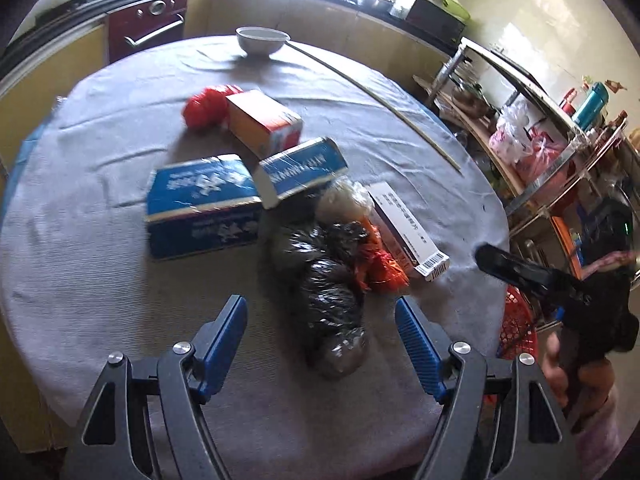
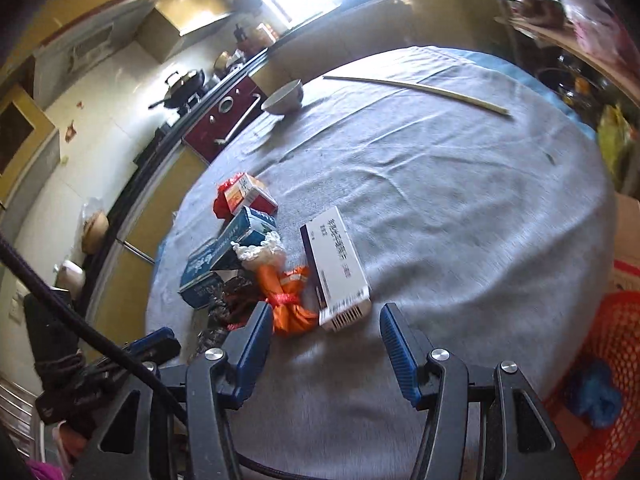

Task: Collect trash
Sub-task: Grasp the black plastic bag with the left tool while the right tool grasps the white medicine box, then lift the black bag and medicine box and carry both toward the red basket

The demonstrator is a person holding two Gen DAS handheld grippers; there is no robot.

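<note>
Trash lies on a round grey-clothed table [image 1: 100,152]. A crumpled black plastic bag [image 1: 328,292] lies just ahead of my open, empty left gripper [image 1: 322,308]. Beside it are an orange wrapper [image 1: 380,268], a white box with a barcode [image 1: 408,228], two blue boxes [image 1: 204,204], an orange-white box [image 1: 264,120] and a red bag [image 1: 204,106]. My right gripper [image 2: 326,318] is open and empty, close in front of the white box [image 2: 336,264] and the orange wrapper [image 2: 288,300].
A white bowl [image 1: 262,40] and a long chopstick [image 1: 380,96] lie at the far side. A red mesh basket [image 2: 612,344] with a blue item stands off the table's right edge. A cluttered shelf rack [image 1: 540,140] stands to the right, kitchen counters behind.
</note>
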